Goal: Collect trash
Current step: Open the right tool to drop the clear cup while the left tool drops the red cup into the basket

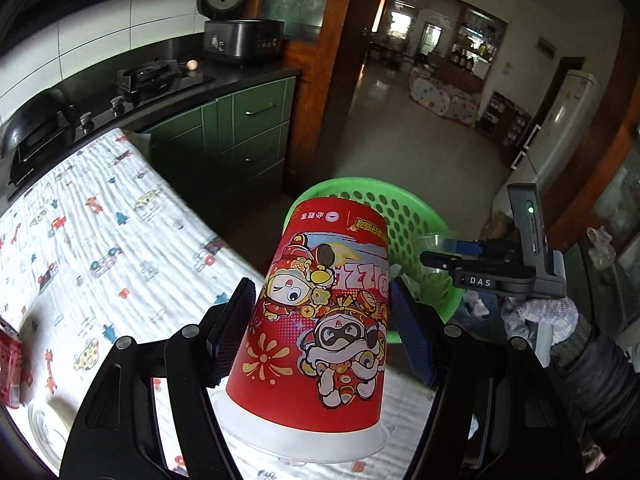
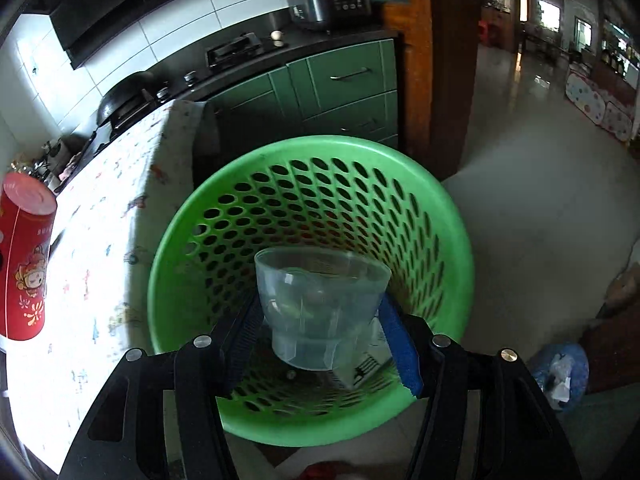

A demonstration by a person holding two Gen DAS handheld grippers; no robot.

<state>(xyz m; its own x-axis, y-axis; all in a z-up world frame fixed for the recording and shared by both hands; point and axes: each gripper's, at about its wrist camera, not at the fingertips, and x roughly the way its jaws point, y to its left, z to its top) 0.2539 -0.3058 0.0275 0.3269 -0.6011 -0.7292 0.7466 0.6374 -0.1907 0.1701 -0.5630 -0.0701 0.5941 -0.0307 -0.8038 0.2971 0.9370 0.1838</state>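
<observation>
My left gripper (image 1: 320,292) is shut on a red cartoon-printed paper cup (image 1: 320,320), held with its wide white rim toward the camera, above the table's edge. Behind it stands a green perforated basket (image 1: 360,184). In the right wrist view my right gripper (image 2: 320,312) is shut on a clear plastic cup (image 2: 320,300), directly over the mouth of the green basket (image 2: 320,144). Some paper scraps (image 2: 364,368) lie at the basket's bottom. The red cup (image 2: 24,256) shows at that view's left edge. From the left wrist view the right gripper (image 1: 436,258) hangs over the basket's right side.
A table under a white patterned cloth (image 1: 100,220) lies left of the basket. A red can (image 1: 10,360) sits at its near left. Behind are green cabinets (image 2: 344,80) and a black counter with a stove. A blue plastic bag (image 2: 560,372) lies on the floor at right.
</observation>
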